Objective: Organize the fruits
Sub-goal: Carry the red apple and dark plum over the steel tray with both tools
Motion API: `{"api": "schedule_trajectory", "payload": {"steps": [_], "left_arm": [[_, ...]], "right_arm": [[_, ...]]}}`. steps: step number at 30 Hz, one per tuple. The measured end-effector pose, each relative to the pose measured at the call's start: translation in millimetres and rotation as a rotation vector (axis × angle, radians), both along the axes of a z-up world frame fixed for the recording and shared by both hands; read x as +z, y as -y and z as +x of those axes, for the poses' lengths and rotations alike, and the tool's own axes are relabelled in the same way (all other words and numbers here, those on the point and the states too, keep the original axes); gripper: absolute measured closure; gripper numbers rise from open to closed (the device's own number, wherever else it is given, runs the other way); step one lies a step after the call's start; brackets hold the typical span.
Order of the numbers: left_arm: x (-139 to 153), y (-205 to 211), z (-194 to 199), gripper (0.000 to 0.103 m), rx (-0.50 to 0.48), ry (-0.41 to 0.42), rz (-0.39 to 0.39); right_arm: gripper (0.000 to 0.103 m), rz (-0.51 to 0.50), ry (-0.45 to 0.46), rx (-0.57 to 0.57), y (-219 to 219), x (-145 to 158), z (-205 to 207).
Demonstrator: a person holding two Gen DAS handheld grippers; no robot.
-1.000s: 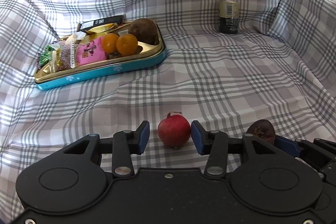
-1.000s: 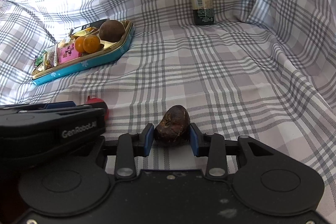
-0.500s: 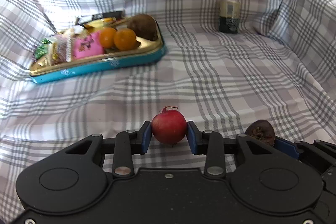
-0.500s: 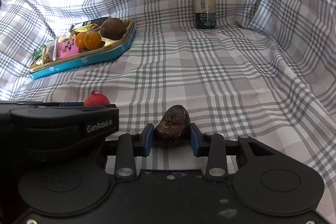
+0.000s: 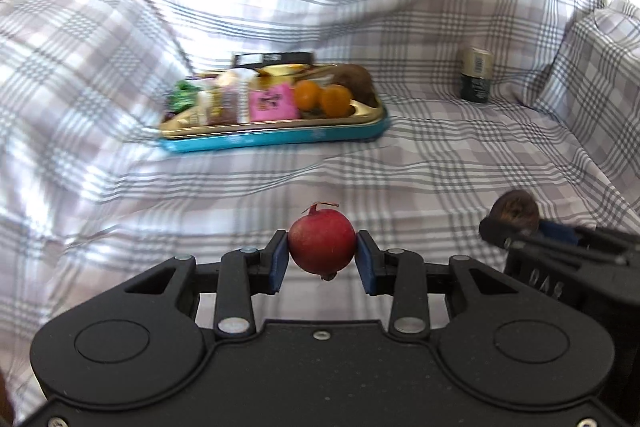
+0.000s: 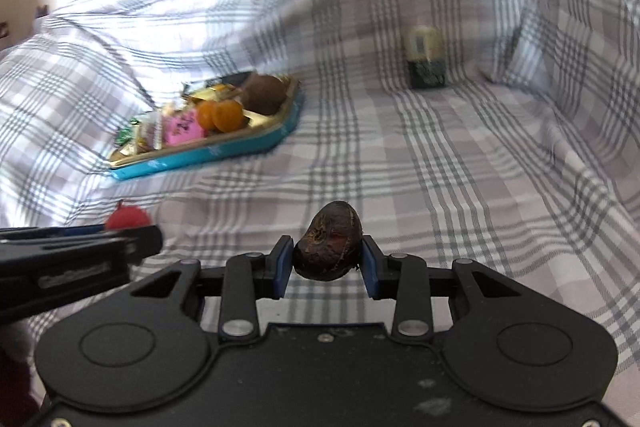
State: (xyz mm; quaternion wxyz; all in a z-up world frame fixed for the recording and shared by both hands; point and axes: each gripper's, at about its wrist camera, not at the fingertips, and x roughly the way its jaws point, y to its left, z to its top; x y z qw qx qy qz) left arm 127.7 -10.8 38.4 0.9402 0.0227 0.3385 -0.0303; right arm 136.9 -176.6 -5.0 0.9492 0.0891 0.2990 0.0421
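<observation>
Left tool (image 5: 322, 254): blue pads pinching a red fruit (image 5: 322, 246), stem upward, lifted clear of the checked cloth (image 5: 440, 155).
Right tool (image 6: 325, 258): pads pinching a dark brown wrinkled fruit (image 6: 329, 246).
Ahead and left of both tools: blue-and-gold tin tray (image 5: 276, 139) holding two oranges (image 5: 322, 98), a brown fruit (image 5: 354, 79) and wrapped sweets (image 5: 224, 103).
Ahead and right: a can (image 5: 475, 75), upright on the cloth.

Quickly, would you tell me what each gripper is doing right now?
Left gripper: closed on the red fruit.
Right gripper: closed on the dark brown fruit.
</observation>
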Motion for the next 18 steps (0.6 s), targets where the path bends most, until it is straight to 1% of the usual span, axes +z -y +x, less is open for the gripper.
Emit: {"api": "schedule_trajectory", "payload": {"steps": [6, 10, 13, 18], "left_arm": [[4, -22, -38, 0.057, 0.020, 0.024, -0.002], [0, -30, -58, 0.058, 0.025, 0.016, -0.026], [-5, -32, -72, 0.058, 0.025, 0.016, -0.030], [-12, -31, -98, 0.058, 0.010, 0.015, -0.045]], "right_arm": [[0.065, -0.049, 0.112, 0.078, -17, 20, -31], [0.065, -0.082, 0.119, 0.121, -27, 23, -61], [0.065, -0.116, 0.120, 0.141, -35, 22, -86], [0.065, -0.133, 0.092, 0.160, -41, 17, -123]]}}
